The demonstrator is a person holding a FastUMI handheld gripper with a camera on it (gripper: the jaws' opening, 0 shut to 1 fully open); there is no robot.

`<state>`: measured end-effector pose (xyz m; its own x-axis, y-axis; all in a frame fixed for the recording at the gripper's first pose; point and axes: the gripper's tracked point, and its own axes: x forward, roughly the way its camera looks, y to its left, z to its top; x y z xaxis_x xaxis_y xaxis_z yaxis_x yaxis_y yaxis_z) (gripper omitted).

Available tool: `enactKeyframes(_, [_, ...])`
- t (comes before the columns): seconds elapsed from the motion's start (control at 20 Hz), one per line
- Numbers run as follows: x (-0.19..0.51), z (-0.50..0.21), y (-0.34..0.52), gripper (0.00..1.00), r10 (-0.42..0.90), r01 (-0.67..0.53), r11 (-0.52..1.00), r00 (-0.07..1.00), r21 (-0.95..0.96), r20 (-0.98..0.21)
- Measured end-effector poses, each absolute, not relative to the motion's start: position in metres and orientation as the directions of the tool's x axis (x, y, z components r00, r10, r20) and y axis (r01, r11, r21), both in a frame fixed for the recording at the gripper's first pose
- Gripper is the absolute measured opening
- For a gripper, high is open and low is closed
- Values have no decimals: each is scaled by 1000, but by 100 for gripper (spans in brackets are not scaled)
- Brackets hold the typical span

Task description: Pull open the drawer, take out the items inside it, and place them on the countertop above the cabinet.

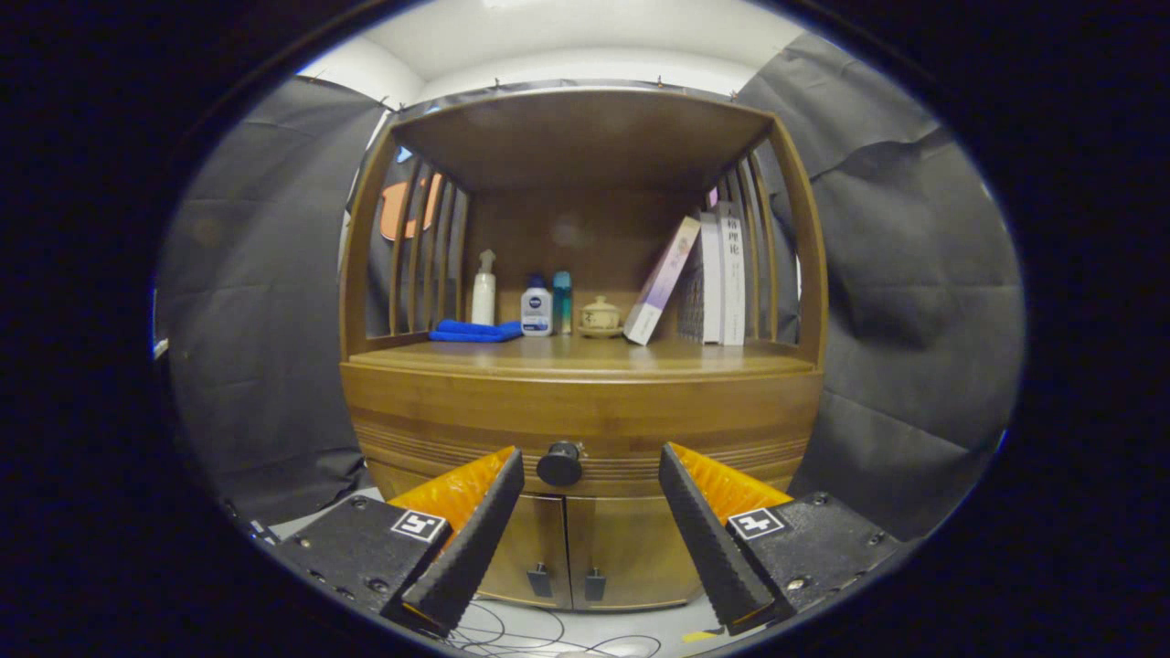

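Wooden drawer sits closed at lower centre, its small knob just left of midline beyond your spread, empty claw; close off-centre and you'll likely slip off it.

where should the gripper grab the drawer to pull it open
By the round dark knob at the middle of the closed drawer front. It sticks out toward the open gripper, so come straight from the front, one finger each side, probably closing behind its wider head.
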<state>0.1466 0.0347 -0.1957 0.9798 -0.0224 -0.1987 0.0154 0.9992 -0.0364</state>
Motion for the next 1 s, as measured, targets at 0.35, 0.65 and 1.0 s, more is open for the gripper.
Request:
enactKeyframes(0.35, [206, -229, 41, 97, -57, 35, 995, 969, -93, -239])
enactKeyframes(0.65, [230, -245, 50, 77, -61, 36, 995, 959, -94, -276])
enactKeyframes(1.0, [235, -251, 51, 49, -117, 101, 992, 961, -78, -250])
